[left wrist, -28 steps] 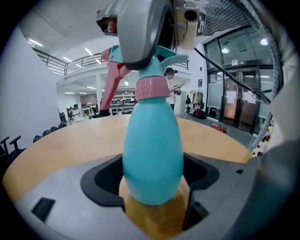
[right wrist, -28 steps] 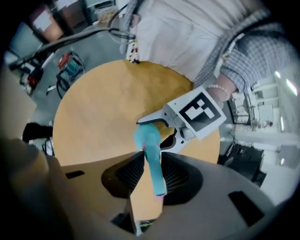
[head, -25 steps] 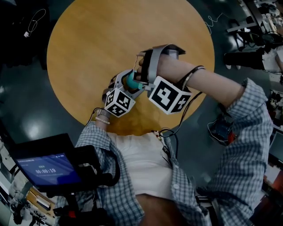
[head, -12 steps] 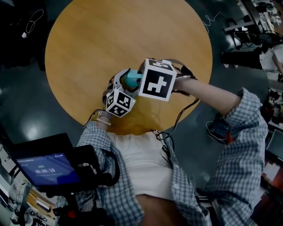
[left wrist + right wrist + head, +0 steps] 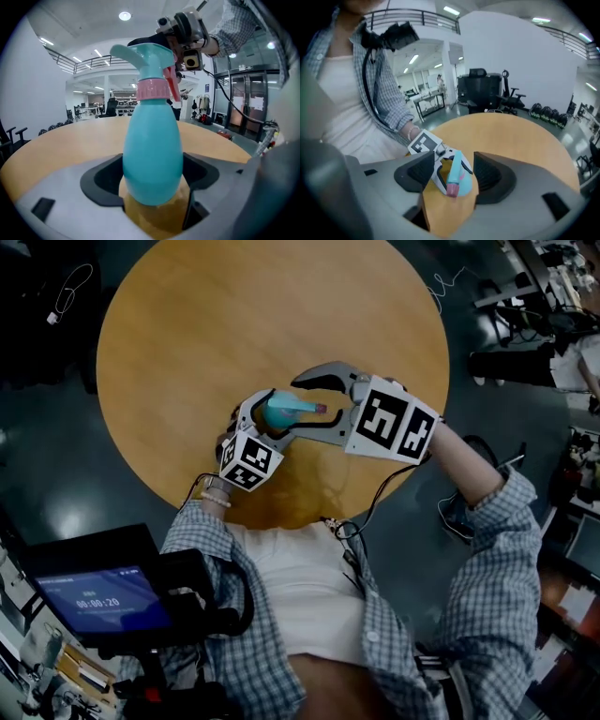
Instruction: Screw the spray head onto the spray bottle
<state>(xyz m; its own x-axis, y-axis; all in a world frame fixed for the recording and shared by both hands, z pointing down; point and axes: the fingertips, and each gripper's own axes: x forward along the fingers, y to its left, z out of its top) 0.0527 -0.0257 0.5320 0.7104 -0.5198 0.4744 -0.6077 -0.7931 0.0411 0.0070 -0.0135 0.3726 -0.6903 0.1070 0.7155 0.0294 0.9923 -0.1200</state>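
Note:
A teal spray bottle (image 5: 281, 414) stands upright on the round wooden table (image 5: 234, 324), near its front edge. My left gripper (image 5: 267, 421) is shut on the bottle's rounded body (image 5: 152, 150). The teal spray head (image 5: 140, 54) sits on the bottle's neck over a pink collar (image 5: 152, 89), with a pink trigger hanging beside it. My right gripper (image 5: 317, 407) hovers to the right of the head with its jaws on either side of the nozzle and not touching it. Its jaws have just been opening. In the right gripper view the bottle (image 5: 457, 178) shows through the gap between the jaws.
A handheld device with a lit screen (image 5: 103, 601) is at the lower left of the head view. Cables lie on the dark floor around the table. Office chairs (image 5: 506, 101) stand beyond the table's far edge. The person's chequered shirt (image 5: 497, 549) fills the lower right.
The right gripper has rolled round, let go of the spray head and drawn back to the right and a little up, its jaws now wide. The left gripper and bottle have stayed put.

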